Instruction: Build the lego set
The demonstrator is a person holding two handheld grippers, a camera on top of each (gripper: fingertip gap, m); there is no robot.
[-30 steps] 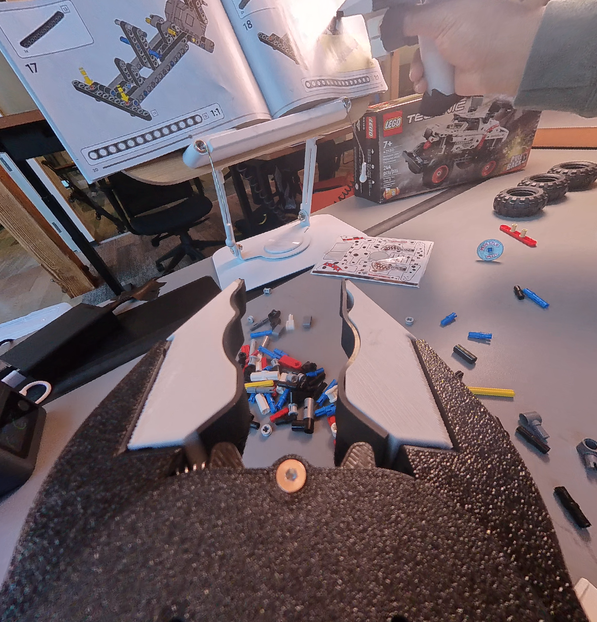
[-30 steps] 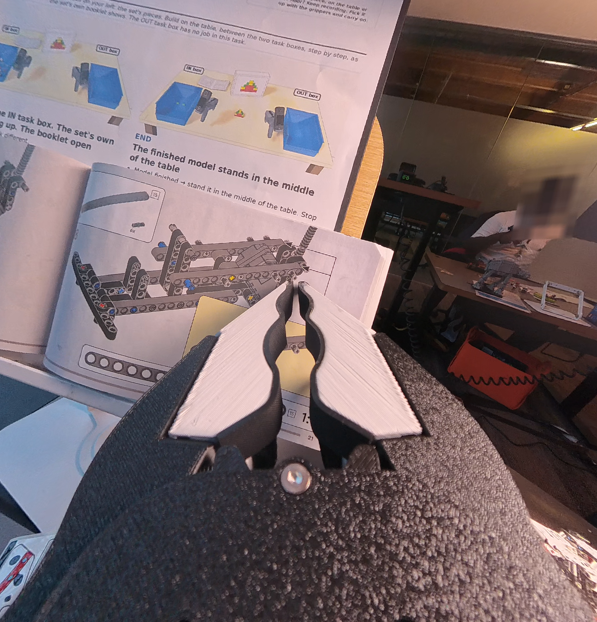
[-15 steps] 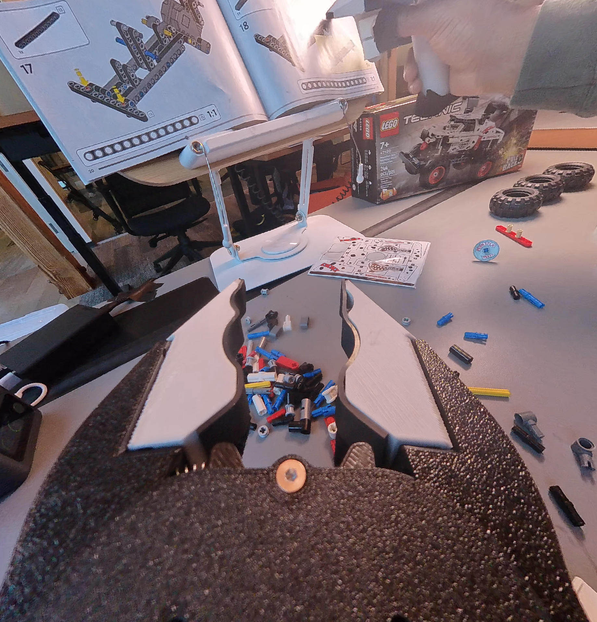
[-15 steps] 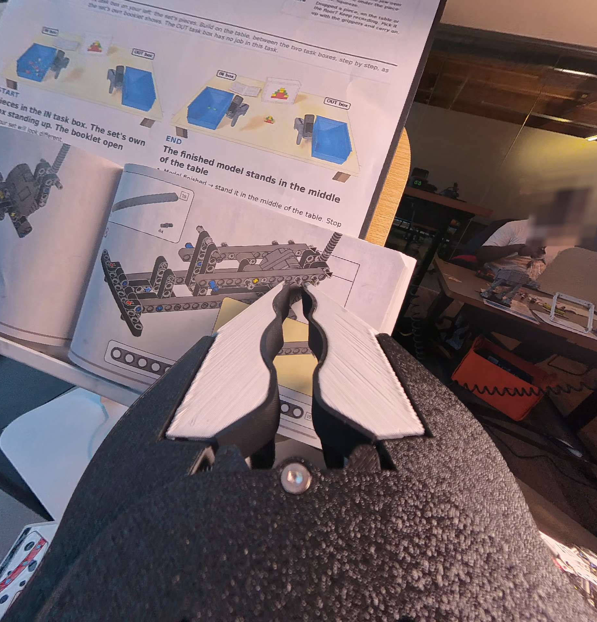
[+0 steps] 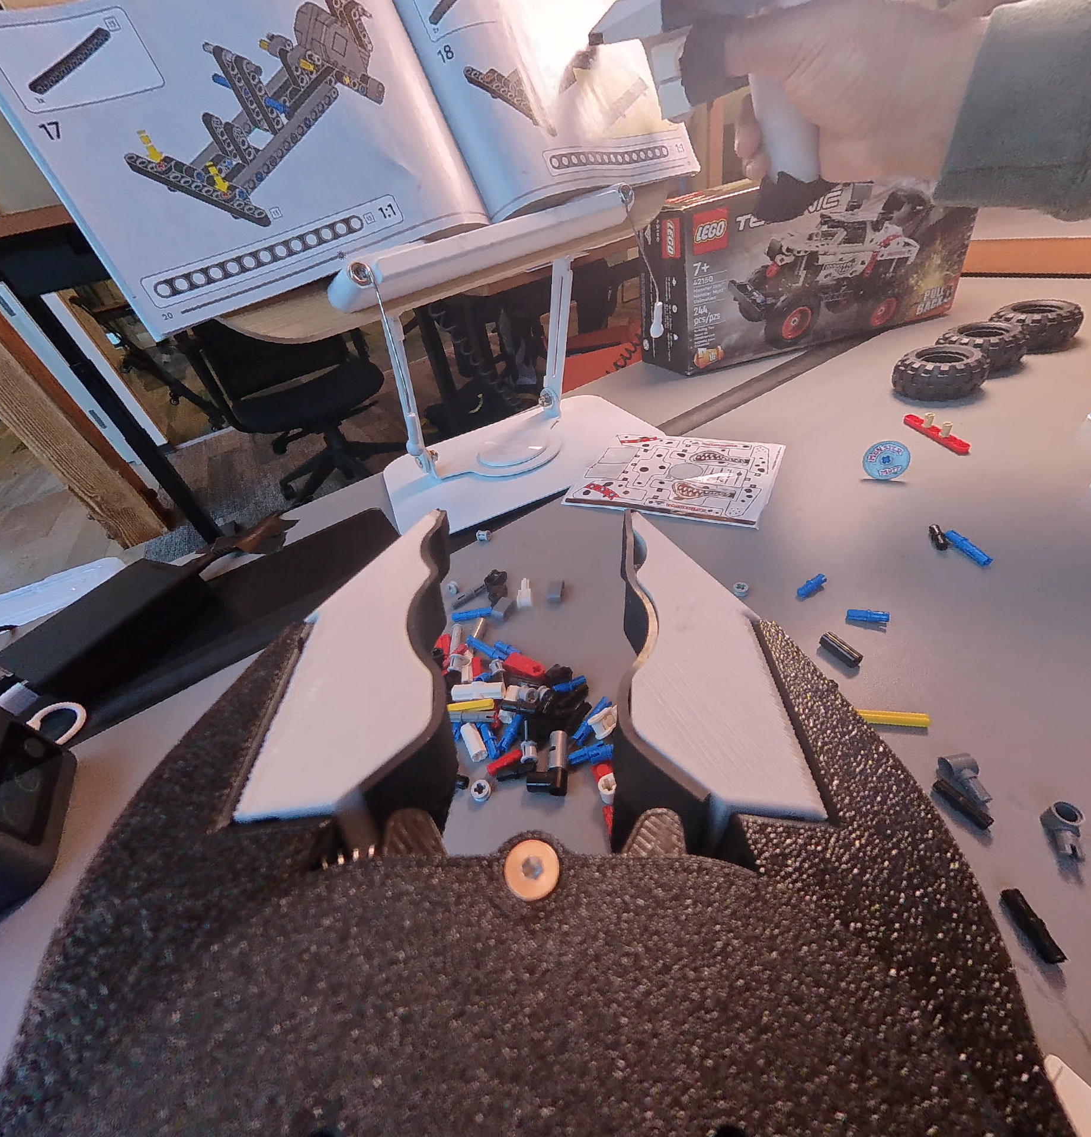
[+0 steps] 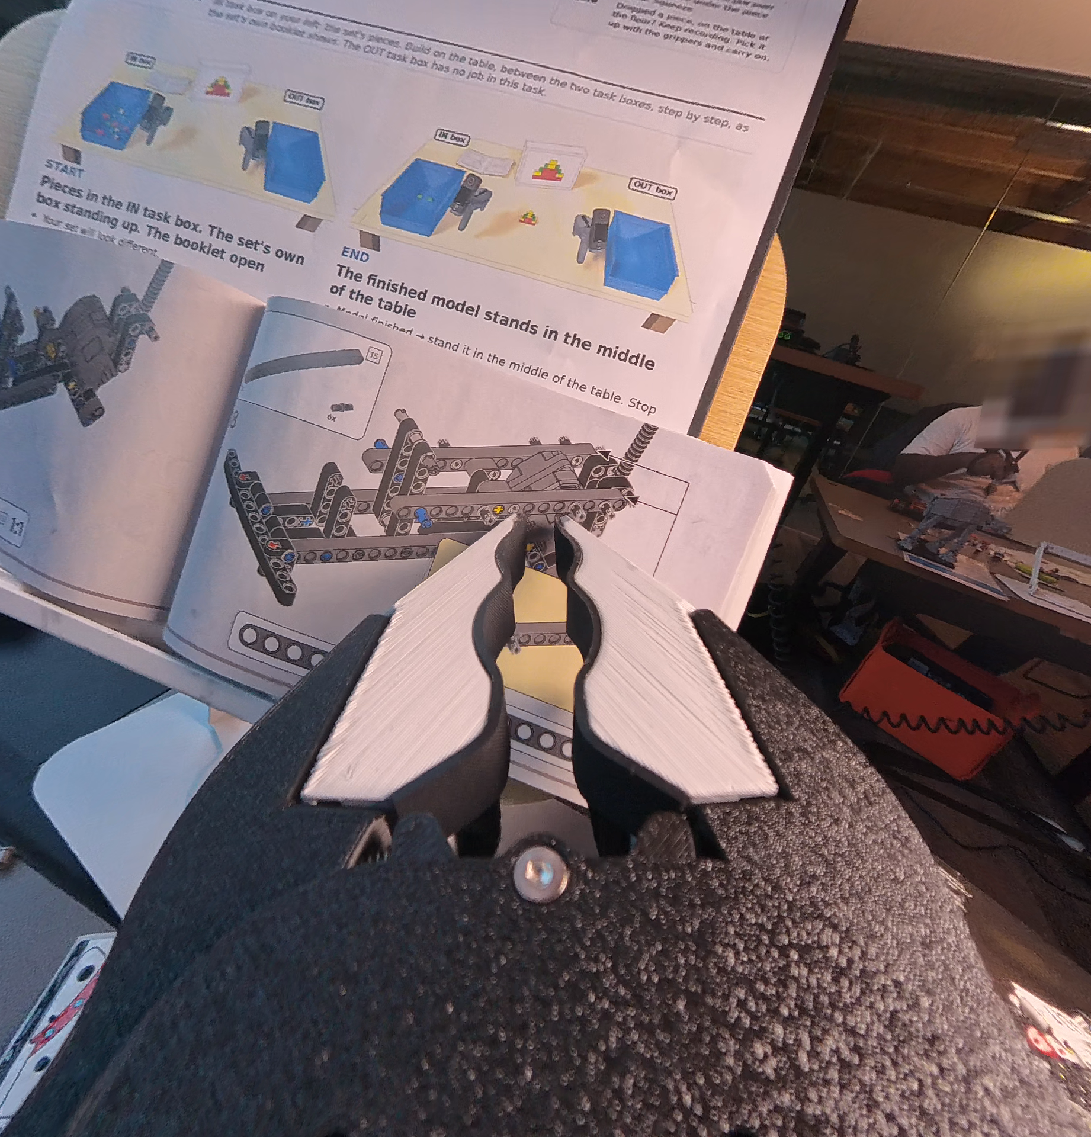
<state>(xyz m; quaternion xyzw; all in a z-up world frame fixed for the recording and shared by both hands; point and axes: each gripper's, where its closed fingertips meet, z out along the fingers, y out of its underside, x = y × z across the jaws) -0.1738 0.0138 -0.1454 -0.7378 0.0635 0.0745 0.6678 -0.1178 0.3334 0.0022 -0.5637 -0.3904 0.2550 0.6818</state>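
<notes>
- Left gripper: jaws wide apart, empty; loose pieces between them on grey table.
- Right gripper: jaws slightly parted, empty; booklet just ahead.

Loose pieces lie on the table before the stand; tyres far right.

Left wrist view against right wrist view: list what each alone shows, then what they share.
Only the left wrist view: the open left gripper above a heap of small mixed-colour pieces, three black rubber tyres and the printed set box on the grey table. Only the right wrist view: the right gripper, barely parted, and a printed sheet with blue-box drawings. Both: the open instruction booklet.
</notes>
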